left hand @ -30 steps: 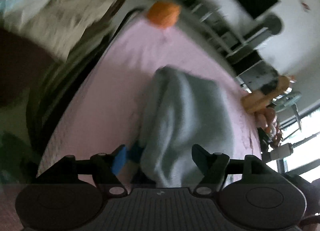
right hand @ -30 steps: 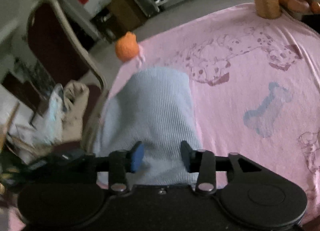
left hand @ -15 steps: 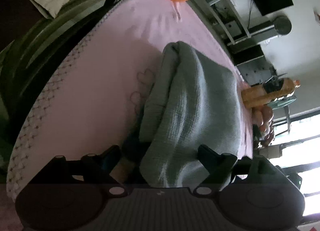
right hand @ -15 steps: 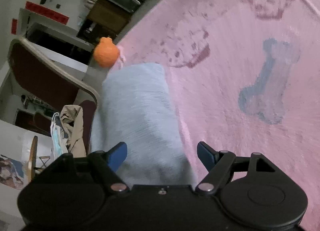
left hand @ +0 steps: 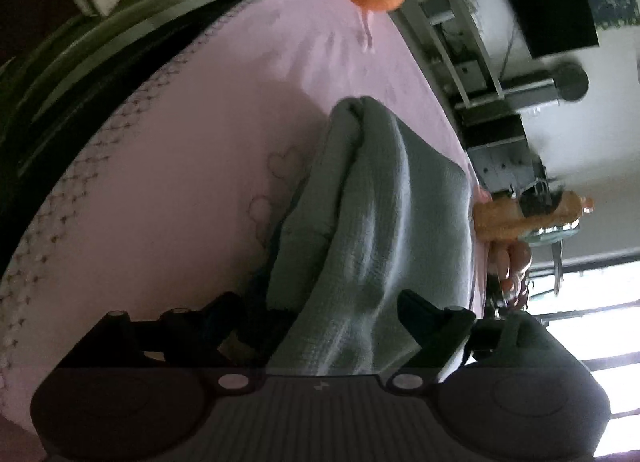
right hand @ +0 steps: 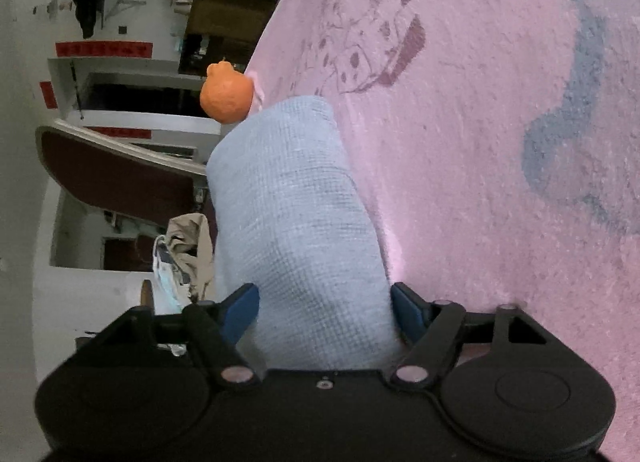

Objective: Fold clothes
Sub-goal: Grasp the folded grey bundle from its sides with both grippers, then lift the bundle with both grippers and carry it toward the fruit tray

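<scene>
The pink printed blanket (right hand: 480, 189) covers the work surface, giving a flat bed for folding. On it, near the edge and just short of the orange plush toy (right hand: 226, 95), lies the light blue knitted garment (right hand: 296, 221), doubled into a long narrow bundle with stacked layers showing along one side; it appears already folded. Both tools sit at its near end, one on either side, seemingly to handle that end. The right gripper (right hand: 324, 312) stands spread, fingers flanking the cloth. The left gripper (left hand: 320, 314) is likewise apart, not clamping the fabric between its fingers.
</scene>
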Demonstrator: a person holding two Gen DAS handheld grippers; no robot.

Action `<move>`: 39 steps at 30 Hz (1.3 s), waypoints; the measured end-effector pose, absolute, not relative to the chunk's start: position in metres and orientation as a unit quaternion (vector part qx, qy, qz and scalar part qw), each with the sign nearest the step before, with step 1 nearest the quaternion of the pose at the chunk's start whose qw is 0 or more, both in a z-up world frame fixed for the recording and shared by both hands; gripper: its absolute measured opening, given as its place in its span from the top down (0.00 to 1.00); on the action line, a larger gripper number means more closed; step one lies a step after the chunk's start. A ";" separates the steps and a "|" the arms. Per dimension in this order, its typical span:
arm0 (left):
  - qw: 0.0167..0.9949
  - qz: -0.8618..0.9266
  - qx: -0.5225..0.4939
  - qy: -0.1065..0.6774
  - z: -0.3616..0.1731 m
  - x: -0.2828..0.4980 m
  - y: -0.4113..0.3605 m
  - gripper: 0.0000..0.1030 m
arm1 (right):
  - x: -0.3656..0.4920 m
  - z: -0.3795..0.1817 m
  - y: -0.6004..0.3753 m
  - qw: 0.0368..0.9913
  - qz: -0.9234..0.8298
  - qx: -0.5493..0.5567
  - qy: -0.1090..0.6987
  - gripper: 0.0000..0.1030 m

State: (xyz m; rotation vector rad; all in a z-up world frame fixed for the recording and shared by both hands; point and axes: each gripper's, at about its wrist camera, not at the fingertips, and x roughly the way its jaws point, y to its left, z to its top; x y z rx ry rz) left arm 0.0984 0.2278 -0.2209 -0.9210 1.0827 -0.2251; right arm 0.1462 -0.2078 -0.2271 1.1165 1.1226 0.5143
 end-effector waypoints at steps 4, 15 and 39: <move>0.753 -0.094 -0.428 0.491 -0.221 0.096 0.227 0.16 | 0.148 -0.228 -0.203 0.672 0.233 0.517 0.476 0.19; 0.817 -0.095 -0.328 0.465 -0.182 0.086 0.184 0.61 | 0.139 -0.207 -0.177 0.726 0.204 0.461 0.468 0.57; 0.834 -0.311 -0.174 0.422 -0.102 0.137 -0.142 0.62 | 0.028 -0.105 -0.415 0.821 0.068 0.482 0.297 0.63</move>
